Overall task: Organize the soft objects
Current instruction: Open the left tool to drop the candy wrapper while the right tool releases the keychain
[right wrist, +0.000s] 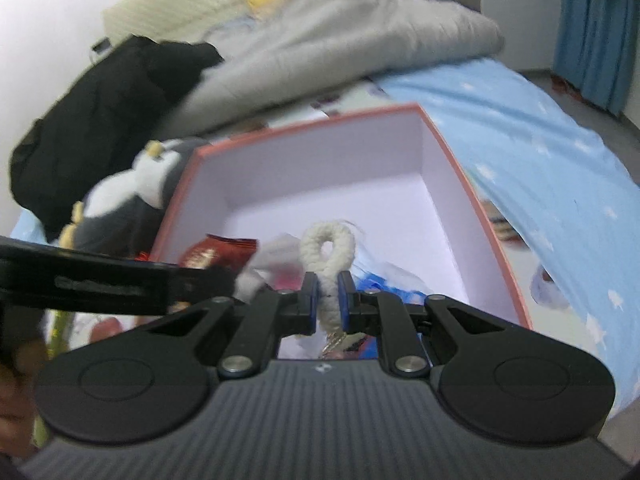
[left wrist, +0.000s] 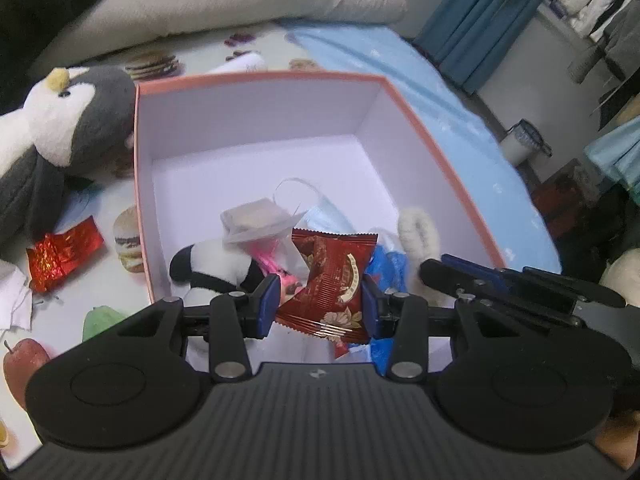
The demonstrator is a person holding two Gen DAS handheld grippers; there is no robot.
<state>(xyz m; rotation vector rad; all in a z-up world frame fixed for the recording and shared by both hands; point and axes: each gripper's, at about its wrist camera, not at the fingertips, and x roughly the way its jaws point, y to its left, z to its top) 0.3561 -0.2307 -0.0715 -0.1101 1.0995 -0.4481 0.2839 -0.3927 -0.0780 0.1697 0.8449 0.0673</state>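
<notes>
A pink-rimmed white box [left wrist: 256, 128] stands open on the bed. My left gripper [left wrist: 318, 300] is shut on a dark red snack packet [left wrist: 332, 280] held over the box's near side. Inside lie a small black-and-white plush [left wrist: 208, 264], a wrapped white item [left wrist: 256, 222], a blue face mask [left wrist: 332, 220] and blue plastic [left wrist: 386, 268]. My right gripper [right wrist: 328, 296] is shut on a white braided rope loop [right wrist: 329, 256], held above the box [right wrist: 500, 248]. The loop also shows in the left wrist view [left wrist: 418, 232], with the right gripper's fingers [left wrist: 472, 276].
A grey-and-white penguin plush [left wrist: 52, 132] lies left of the box. A crumpled red wrapper [left wrist: 60, 256], a toy burger [left wrist: 128, 240], a red apple [left wrist: 22, 368] and a green item [left wrist: 100, 320] lie on the bed. Grey duvet [left wrist: 240, 0] behind; light blue sheet [right wrist: 540, 168] to the right.
</notes>
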